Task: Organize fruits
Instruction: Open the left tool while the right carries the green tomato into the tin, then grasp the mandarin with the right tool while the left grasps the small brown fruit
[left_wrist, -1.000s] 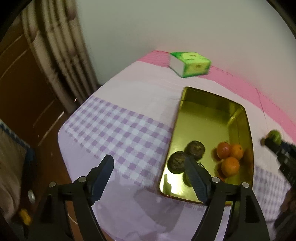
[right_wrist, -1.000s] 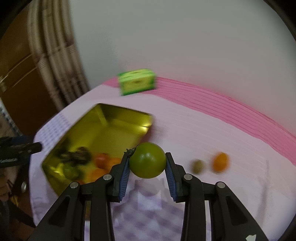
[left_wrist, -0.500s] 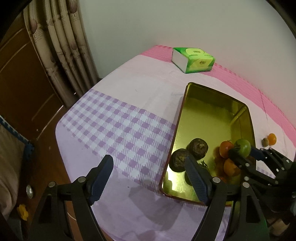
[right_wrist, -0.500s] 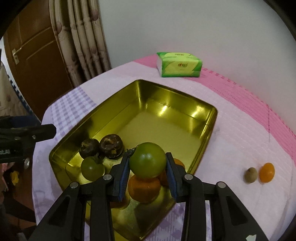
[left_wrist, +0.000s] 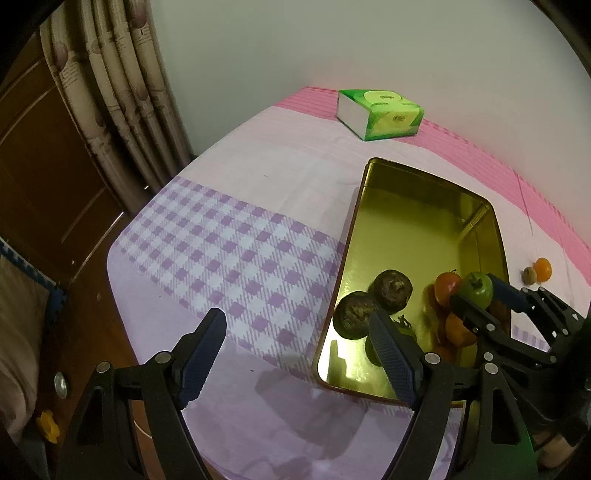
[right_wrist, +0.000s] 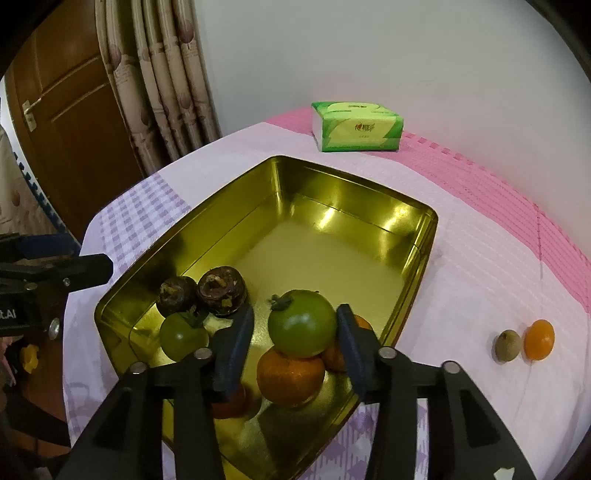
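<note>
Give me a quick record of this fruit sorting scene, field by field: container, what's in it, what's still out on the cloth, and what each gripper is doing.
container: gold tin, lid off, on the tablecloth
inside: two dark brown fruits, small green fruit, several oranges
outside: orange fruit and brownish fruit, side by side right of the tin
right gripper: opening, big green fruit between its jaws, resting on the oranges
left gripper: open, empty, near the tin's left side
background: green tissue pack

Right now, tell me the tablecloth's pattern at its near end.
Purple-and-white check on the tablecloth; clearest in the left wrist view.
</note>
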